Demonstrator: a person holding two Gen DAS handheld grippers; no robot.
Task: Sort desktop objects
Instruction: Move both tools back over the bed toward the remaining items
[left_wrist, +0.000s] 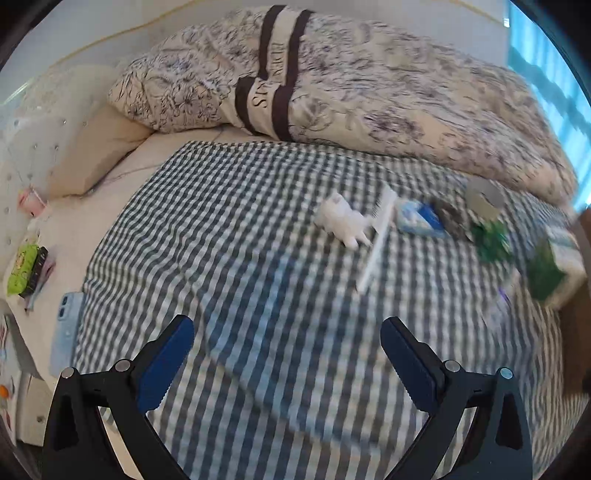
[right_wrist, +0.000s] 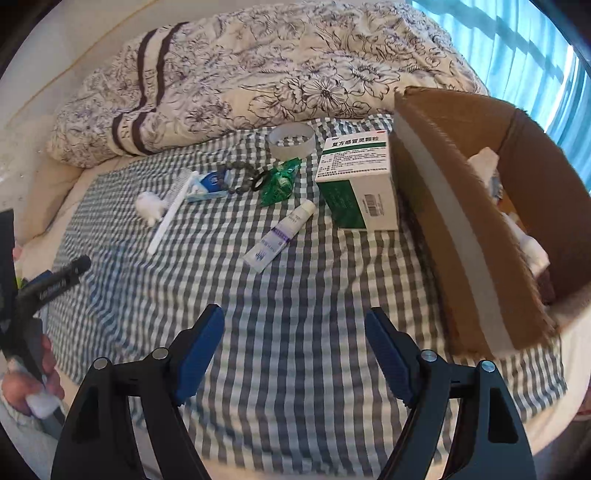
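Observation:
On a checked cloth (right_wrist: 295, 295) lie a white toy animal (right_wrist: 150, 206), a white comb (right_wrist: 170, 210), a blue-and-white packet (right_wrist: 208, 186), a bead bracelet (right_wrist: 240, 181), a green wrapper (right_wrist: 279, 184), a tape roll (right_wrist: 291, 140), a white tube (right_wrist: 282, 234) and a green-and-white medicine box (right_wrist: 356, 181). An open cardboard box (right_wrist: 472, 221) stands at the right with items inside. My right gripper (right_wrist: 294, 354) hovers open over bare cloth, nothing between its fingers. My left gripper (left_wrist: 287, 363) is open too, well short of the toy animal (left_wrist: 343, 219) and comb (left_wrist: 376, 236). That view is blurred.
A flowered quilt (right_wrist: 277, 74) is heaped along the far side. A phone (left_wrist: 66, 332) and a green packet (left_wrist: 22, 269) lie at the left edge of the bed. A hand (right_wrist: 44, 380) holds the other gripper at the lower left of the right wrist view.

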